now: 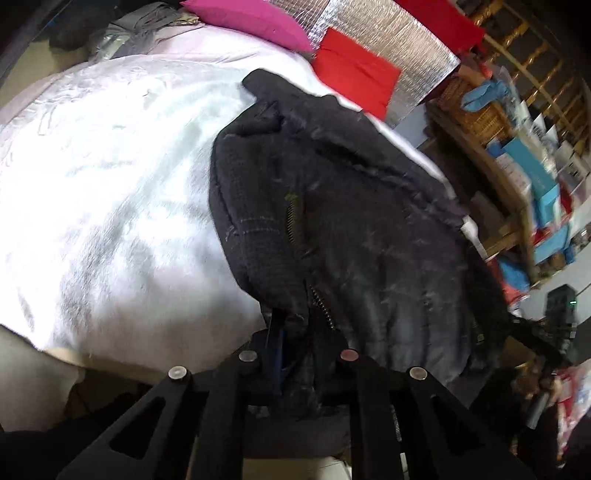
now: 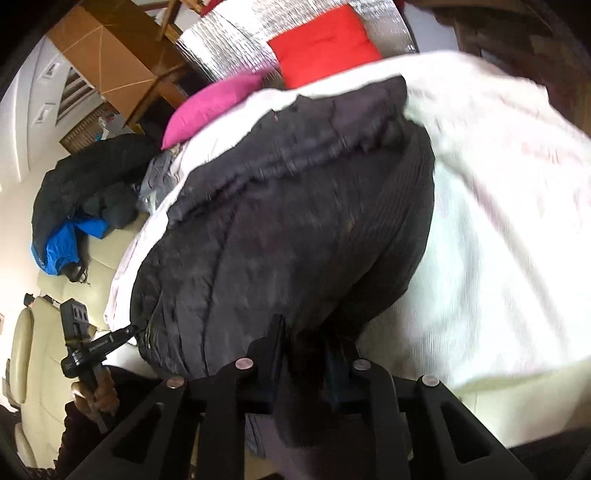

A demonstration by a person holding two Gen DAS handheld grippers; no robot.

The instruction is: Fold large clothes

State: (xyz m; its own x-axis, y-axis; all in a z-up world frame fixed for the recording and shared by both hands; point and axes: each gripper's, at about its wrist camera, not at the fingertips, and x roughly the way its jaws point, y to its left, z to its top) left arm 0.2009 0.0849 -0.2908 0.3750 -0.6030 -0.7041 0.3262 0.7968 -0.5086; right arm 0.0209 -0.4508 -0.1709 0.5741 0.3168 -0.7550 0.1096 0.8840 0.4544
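Observation:
A large black jacket (image 1: 369,221) with a metal zipper (image 1: 291,218) lies bunched on the white bed cover (image 1: 110,184). My left gripper (image 1: 295,332) is shut on its near edge, beside the zipper's lower end. In the right wrist view the jacket (image 2: 277,221) shows its ribbed hem, and my right gripper (image 2: 310,339) is shut on a fold of that hem. Each view also catches the other gripper at the jacket's edge: the right gripper (image 1: 535,332) and the left gripper (image 2: 122,334), held by a hand (image 2: 99,398).
A pink pillow (image 1: 251,18), a red pillow (image 1: 354,74) and a silver foil panel (image 1: 388,37) stand at the bed's head. Wooden shelves (image 1: 517,166) with boxes line one side. Dark and blue clothes (image 2: 74,206) lie piled on a cream sofa (image 2: 55,332).

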